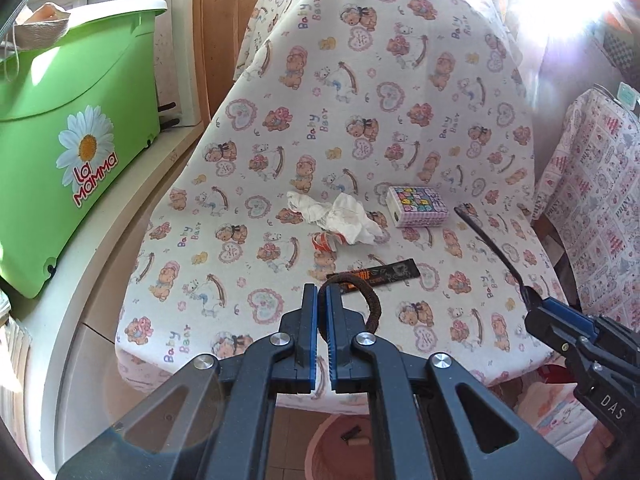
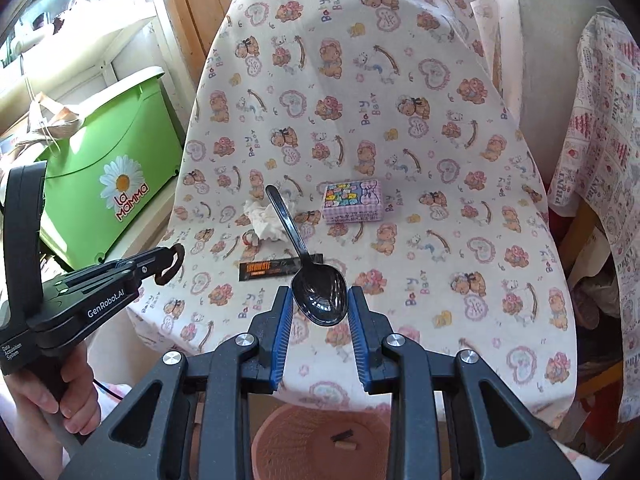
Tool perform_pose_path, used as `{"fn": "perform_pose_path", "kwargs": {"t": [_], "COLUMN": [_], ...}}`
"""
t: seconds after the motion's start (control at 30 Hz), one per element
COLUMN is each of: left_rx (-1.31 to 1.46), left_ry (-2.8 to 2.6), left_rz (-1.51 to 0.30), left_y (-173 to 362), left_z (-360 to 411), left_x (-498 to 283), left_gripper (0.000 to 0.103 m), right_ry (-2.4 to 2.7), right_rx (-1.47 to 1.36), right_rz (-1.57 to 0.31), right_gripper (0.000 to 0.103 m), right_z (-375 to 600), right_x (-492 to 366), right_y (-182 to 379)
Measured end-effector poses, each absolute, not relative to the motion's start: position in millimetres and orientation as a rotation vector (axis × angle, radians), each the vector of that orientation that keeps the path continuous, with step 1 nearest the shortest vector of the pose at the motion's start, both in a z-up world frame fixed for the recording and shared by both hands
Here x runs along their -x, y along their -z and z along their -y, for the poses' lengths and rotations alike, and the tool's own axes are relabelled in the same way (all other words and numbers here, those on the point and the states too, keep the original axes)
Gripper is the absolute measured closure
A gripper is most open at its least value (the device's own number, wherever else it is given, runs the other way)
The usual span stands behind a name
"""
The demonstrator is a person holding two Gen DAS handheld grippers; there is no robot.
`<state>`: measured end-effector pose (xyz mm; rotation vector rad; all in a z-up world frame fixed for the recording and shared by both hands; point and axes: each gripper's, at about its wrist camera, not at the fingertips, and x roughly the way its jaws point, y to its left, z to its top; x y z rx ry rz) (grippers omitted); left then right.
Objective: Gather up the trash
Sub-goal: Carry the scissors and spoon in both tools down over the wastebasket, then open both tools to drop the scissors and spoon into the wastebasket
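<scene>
- Between my right gripper's (image 2: 318, 304) blue pads sits the bowl of a black plastic spoon (image 2: 319, 296); the jaws are clamped on its two edges, and the handle points away from me, rising over the seat.
- In the left wrist view the same spoon (image 1: 490, 246) juts up and to the left out of my right gripper (image 1: 538, 304), clear of the cloth.
- My left gripper (image 1: 321, 300) is pinched nearly together on a brown hair tie (image 1: 370, 298), whose loop bulges out to the right of the fingers; from the right wrist view the tie (image 2: 174, 266) dangles off the tip of that gripper (image 2: 166, 258).
- Just beyond my left fingertips a black snack wrapper (image 1: 382, 274) with orange print lies flat on the teddy-bear cloth (image 1: 400, 120) that covers the chair.
- Farther back lies a crumpled white tissue (image 1: 340, 216), with a small red-and-white scrap (image 1: 326, 242) touching its near edge.
- To the right of the tissue, and apart from it, stands a small pink checked box (image 1: 418, 205) with coloured shapes on top.
- Below the front edge of the seat, a pink basket (image 2: 316, 436) stands on the floor with a small dark piece and a tan piece inside.
- Off to the left a green tub (image 1: 80, 120) marked "La Mamma" with a daisy rests on a pale ledge.
- On the right, a second patterned cloth (image 2: 612, 160) hangs over other furniture.
</scene>
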<state>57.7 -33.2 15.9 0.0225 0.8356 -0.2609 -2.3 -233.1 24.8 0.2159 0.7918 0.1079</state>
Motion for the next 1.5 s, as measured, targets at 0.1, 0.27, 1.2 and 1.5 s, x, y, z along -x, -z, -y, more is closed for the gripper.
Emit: {"fn": "perform_pose_path", "kwargs": {"t": [0.1, 0.27, 1.2, 1.5], "left_rx": [-0.017, 0.021, -0.089, -0.139], "left_ry": [0.221, 0.267, 0.368, 0.335], "left_rz": [-0.823, -0.867, -1.313, -1.454], "left_y": [-13.3, -3.7, 127.3, 178.2], "left_z": [28.3, 22.9, 65.3, 70.2], "left_x": [-41.1, -20.6, -2.7, 2.3], "left_gripper": [0.099, 0.099, 0.099, 0.099], "right_ry": [-0.097, -0.022, -0.107, -0.071], "right_rx": [-0.165, -0.128, -0.229, -0.28], "right_rz": [-0.81, -0.797, -1.406, -1.556], "right_gripper": [0.073, 0.073, 0.073, 0.073], "right_z": [227.8, 221.4, 208.3, 213.3], "right_x": [21.1, 55.6, 40.6, 30.3], "right_y": [-19.5, -12.0, 159.0, 216.3]}}
